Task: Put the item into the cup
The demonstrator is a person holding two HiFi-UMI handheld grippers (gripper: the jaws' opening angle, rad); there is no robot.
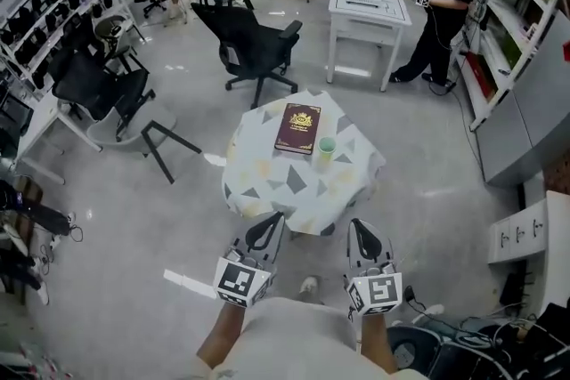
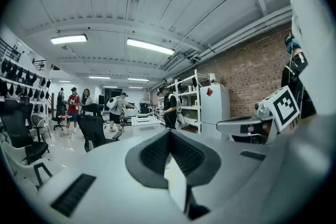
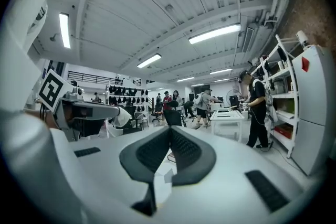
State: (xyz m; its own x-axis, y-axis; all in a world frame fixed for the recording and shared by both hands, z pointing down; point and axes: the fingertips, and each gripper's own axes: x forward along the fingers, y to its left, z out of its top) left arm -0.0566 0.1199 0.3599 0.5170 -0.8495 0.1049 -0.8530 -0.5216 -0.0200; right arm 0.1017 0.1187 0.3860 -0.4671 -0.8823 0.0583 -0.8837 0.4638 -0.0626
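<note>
A pale green cup [image 1: 326, 149] stands on the small round table [image 1: 267, 182] with a triangle-patterned cloth. Just left of the cup lies a dark red book [image 1: 297, 128] with a gold emblem. No other loose item shows on the cloth. My left gripper [image 1: 277, 217] and right gripper [image 1: 354, 224] are held side by side at the table's near edge, well short of the cup. Both are shut, pads together, with nothing between them. The left gripper view [image 2: 168, 132] and right gripper view [image 3: 169, 128] look level across the room; cup and book are hidden there.
A black office chair [image 1: 254, 44] stands behind the table, and a white desk [image 1: 367, 6] lies further back right. Several people stand at the far end. Shelving lines the right wall [image 1: 512, 22]; chairs and racks fill the left side.
</note>
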